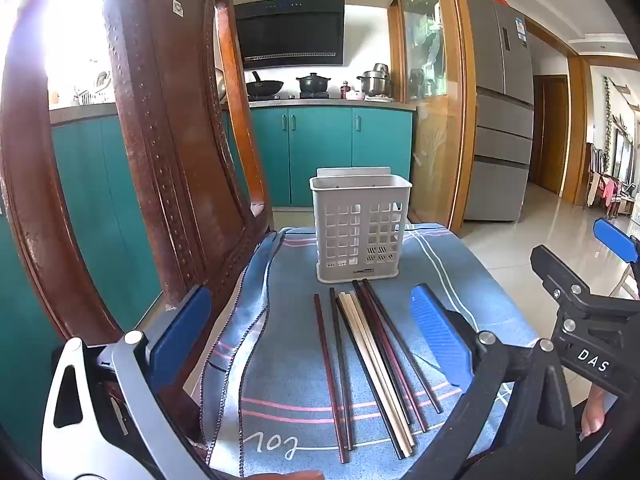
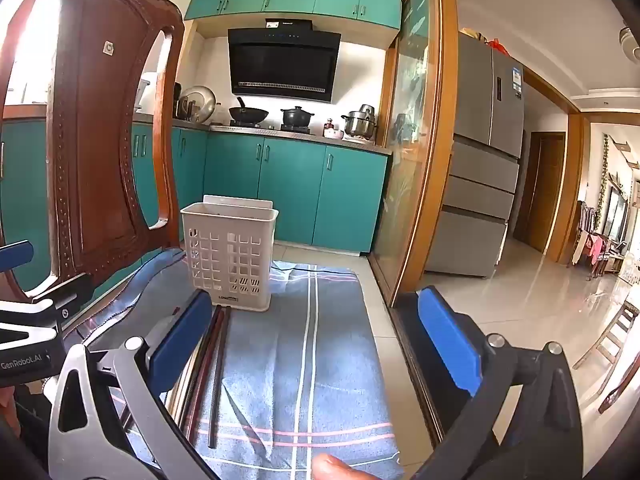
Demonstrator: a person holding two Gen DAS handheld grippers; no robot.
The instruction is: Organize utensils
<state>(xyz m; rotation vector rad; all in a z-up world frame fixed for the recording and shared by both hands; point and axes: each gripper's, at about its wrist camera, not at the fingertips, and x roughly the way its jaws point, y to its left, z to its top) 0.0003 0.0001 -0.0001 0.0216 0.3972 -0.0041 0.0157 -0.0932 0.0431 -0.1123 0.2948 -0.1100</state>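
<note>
Several chopsticks (image 1: 372,364), dark, reddish and cream, lie side by side on a blue cloth (image 1: 288,368), pointing toward a white slotted utensil holder (image 1: 360,228) that stands upright just beyond them. My left gripper (image 1: 312,332) hovers open above the near ends, nothing between its blue pads. In the right wrist view the holder (image 2: 230,252) stands left of centre and some chopsticks (image 2: 218,368) show beside the left pad. My right gripper (image 2: 316,344) is open over bare cloth (image 2: 320,360), to the right of the chopsticks; it also shows as the right gripper (image 1: 592,312) at the left view's edge.
A carved wooden chair back (image 1: 168,152) rises close on the left, next to the cloth. Beyond the cloth's right edge the tiled floor (image 2: 520,312) drops away. Teal kitchen cabinets (image 1: 328,148), a stove with pots and a grey fridge (image 1: 500,112) stand behind. A fingertip (image 2: 336,468) shows at the bottom.
</note>
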